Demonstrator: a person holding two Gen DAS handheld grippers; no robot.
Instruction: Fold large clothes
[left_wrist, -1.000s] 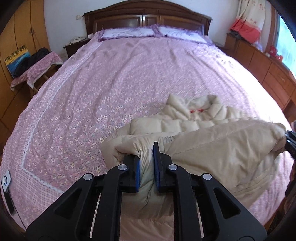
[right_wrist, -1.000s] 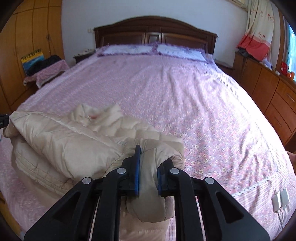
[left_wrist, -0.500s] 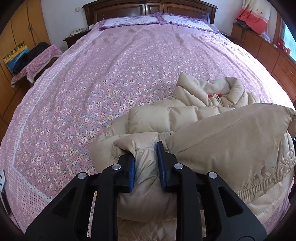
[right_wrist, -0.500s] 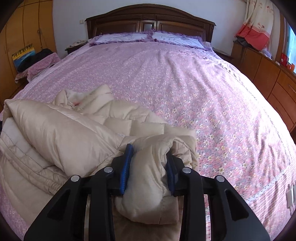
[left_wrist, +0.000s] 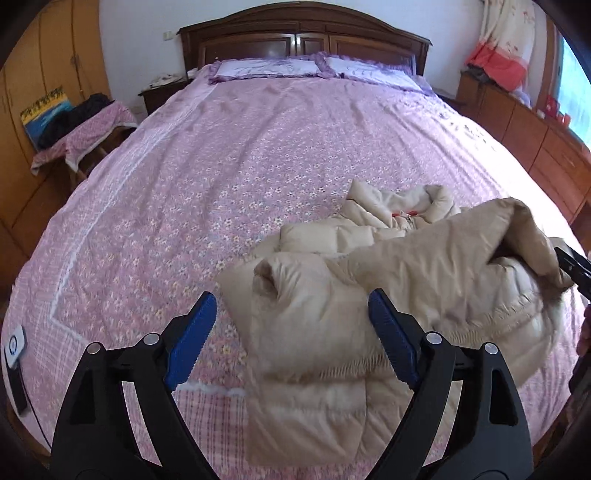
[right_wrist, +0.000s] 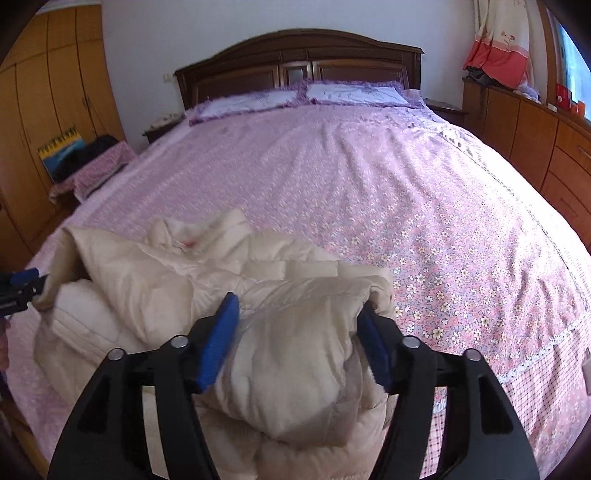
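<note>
My left gripper (left_wrist: 288, 325) has its jaws spread wide and holds nothing; the near-left corner of the beige down jacket (left_wrist: 388, 295) bulges between them, closer to the right pad. My right gripper (right_wrist: 299, 339) is equally wide, with the puffy folded edge of the jacket (right_wrist: 295, 354) sitting loosely between its jaws, touching or nearly touching both pads but not pinched.

Just ahead of both sets of jaws the lower half of the jacket lies doubled up over the body, a thick, springy roll. Beyond it the collar (left_wrist: 402, 206) with its red tab lies flat on the floral bedspread (left_wrist: 258, 155), pointing toward the pillows (left_wrist: 266, 68) and headboard.

I judge this to be the let-go after a bottom-up fold. To do it well I would back both grippers straight out toward myself without snagging the fabric on the serrated pads, then press the roll down, since down padding tends to spring open. The hem looks uneven ahead of my left jaws, so I would square it first.
</note>
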